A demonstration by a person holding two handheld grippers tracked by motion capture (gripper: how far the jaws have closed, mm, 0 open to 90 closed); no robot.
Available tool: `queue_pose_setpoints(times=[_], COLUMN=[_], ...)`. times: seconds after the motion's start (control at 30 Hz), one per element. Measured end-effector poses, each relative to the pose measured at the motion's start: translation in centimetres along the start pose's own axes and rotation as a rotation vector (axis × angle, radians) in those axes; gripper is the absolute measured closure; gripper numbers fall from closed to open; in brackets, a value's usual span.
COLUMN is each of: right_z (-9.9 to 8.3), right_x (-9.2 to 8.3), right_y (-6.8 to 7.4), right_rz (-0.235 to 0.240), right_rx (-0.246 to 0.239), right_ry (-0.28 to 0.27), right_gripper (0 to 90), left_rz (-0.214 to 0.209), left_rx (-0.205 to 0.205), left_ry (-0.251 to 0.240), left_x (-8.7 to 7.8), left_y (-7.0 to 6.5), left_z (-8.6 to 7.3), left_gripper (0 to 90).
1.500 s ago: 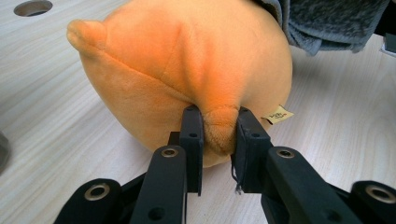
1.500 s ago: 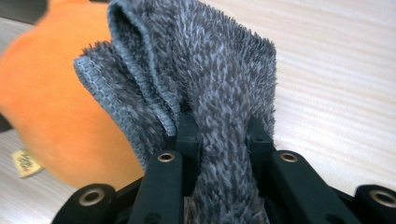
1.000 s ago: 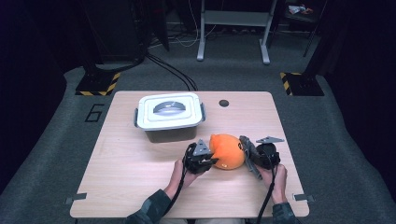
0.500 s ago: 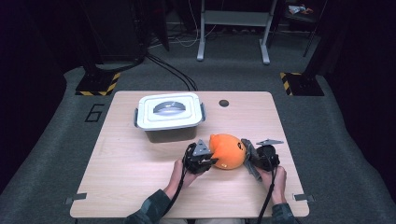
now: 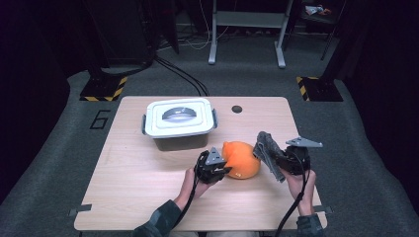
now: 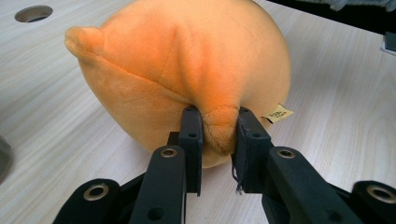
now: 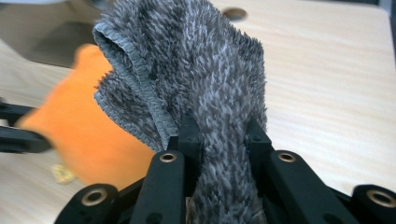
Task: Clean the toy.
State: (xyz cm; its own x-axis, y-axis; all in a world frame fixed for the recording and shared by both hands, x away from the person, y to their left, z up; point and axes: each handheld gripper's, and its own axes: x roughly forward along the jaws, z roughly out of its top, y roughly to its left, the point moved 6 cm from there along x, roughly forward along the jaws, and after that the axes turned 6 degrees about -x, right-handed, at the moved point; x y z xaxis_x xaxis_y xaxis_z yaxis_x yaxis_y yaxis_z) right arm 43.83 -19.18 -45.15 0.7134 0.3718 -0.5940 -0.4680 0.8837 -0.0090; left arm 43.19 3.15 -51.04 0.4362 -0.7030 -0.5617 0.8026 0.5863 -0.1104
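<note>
In the high view, a light wooden surface [image 5: 148, 187] fills the middle of the frame, with a person's two forearms coming in from the bottom edge. The left claw [image 5: 223, 170] sits just below centre, and its jaws pinch a fold of an orange plush toy [image 5: 241, 159] that rests on the surface right of centre. In the left gripper view the pinch is plain: the two black jaws press a nub of orange fabric [image 6: 219, 130] between them at lower centre, the round body of the toy rises above them, and a small yellow label [image 6: 278, 113] sticks out at its right side.

The right claw [image 5: 274, 160] is at the right of the high view, just beside the toy, and it is pinching a grey shaggy cloth [image 5: 264, 148]. In the right gripper view the cloth [image 7: 205, 84] stands up from between the jaws and fills the centre, with the orange toy [image 7: 84, 121] blurred at the left behind it.

A lidded white-and-grey container [image 5: 179, 121] stands at upper left of centre on the surface, apart from the toy. A small dark round hole [image 5: 237, 109] lies in the surface to the container's right.
</note>
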Motion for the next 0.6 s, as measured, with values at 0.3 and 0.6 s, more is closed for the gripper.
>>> queue_pose_setpoints(times=[0.3, 0.6], right_z=[3.3, 4.6], right_x=[1.6, 3.8], right_y=[5.0, 8.8], right_rz=[0.062, 0.117], right_rx=[-0.13, -0.214], right_ry=[0.02, 0.051], right_gripper=[74.6, 74.5], left_rz=[0.002, -0.002], left_rx=[0.006, 0.015], left_ry=[0.001, 0.006], left_x=[0.1, 0.0], left_y=[-0.1, -0.2], left_z=[0.1, 0.2], left_gripper=[75.4, 75.3])
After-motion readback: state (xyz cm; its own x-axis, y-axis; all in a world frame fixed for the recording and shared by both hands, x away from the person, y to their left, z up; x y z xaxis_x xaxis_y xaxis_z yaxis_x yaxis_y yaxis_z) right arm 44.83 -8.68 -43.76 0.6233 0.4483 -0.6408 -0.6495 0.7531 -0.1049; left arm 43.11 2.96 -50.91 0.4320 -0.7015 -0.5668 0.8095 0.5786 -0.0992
